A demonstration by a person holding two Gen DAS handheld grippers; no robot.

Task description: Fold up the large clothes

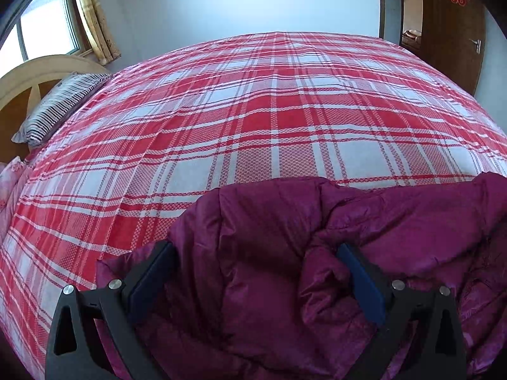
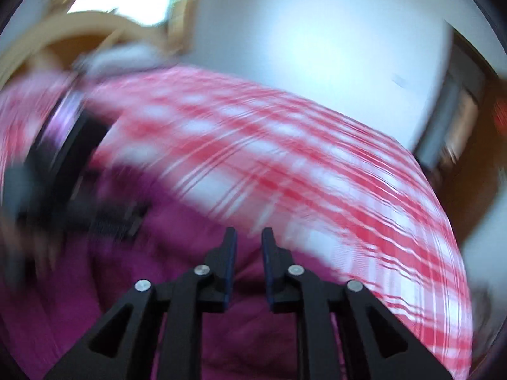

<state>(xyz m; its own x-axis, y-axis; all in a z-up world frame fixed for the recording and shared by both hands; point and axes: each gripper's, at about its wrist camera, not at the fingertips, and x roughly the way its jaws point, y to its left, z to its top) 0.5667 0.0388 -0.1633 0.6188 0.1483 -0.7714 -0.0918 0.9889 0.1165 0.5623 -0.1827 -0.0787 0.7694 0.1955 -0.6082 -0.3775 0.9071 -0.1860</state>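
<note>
A wide bed fills the room, covered by a red and white plaid sheet of flat woven cloth, smooth but for a few long creases. At its near edge lies a puffy magenta jacket, its glossy quilted shell bunched into soft, rounded folds.

The left gripper, black with dark blue pads on its fingers, sits low over the jacket with its jaws wide apart. A thick fold of the padded fabric bulges up between them; the right finger presses into a crease, the left finger lies along the jacket's left edge.

The right gripper hovers over the same magenta fabric, its jaws drawn to a narrow gap with nothing clamped between them. That view is heavily blurred.

At the far left a striped pillow leans by a curved, pale wooden headboard. Beyond it are a window with a yellowish curtain. A dark wooden door stands at the far right against a plain pale wall.
</note>
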